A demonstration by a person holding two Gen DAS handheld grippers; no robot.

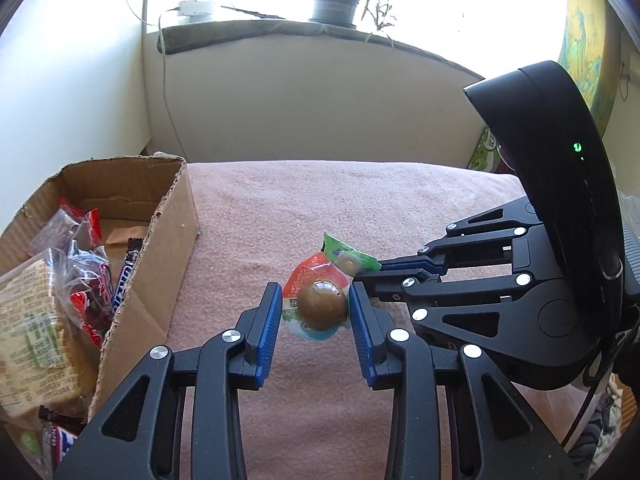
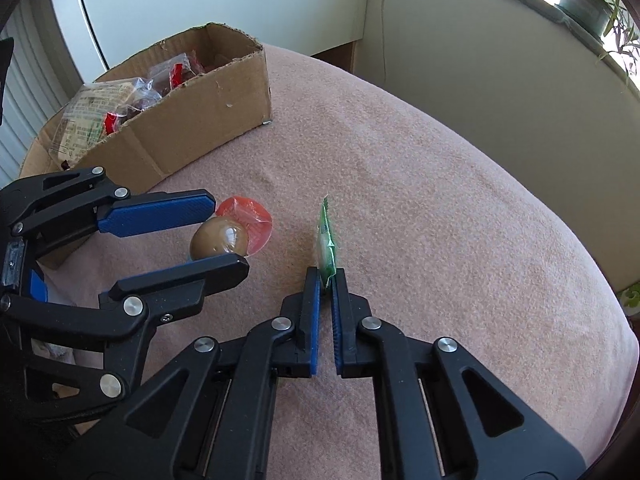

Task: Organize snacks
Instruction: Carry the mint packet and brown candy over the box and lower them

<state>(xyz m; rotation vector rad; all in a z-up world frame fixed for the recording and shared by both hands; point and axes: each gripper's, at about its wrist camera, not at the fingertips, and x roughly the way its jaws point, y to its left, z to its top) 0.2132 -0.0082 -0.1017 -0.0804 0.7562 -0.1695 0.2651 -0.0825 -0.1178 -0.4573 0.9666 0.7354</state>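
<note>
1. Left wrist view: the egg pack [image 1: 316, 304] is clamped in the left claw [image 1: 315, 320], near the box [image 1: 168, 248] at the bench's [image 1: 400, 208] left edge.
2. The green sachet [image 2: 326, 240] is pinched by one corner in the closed right claw [image 2: 326, 280]; slipping is likely.
3. Its long axis is held upright, edge-on.

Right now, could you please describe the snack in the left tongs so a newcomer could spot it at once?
On the pink blanket, just right of the cardboard box, the left tongs close on a round brown egg-shaped snack. It sits in a clear wrapper with a red top, unlike the flat green packet beside it, pinched by the right tongs.
</note>
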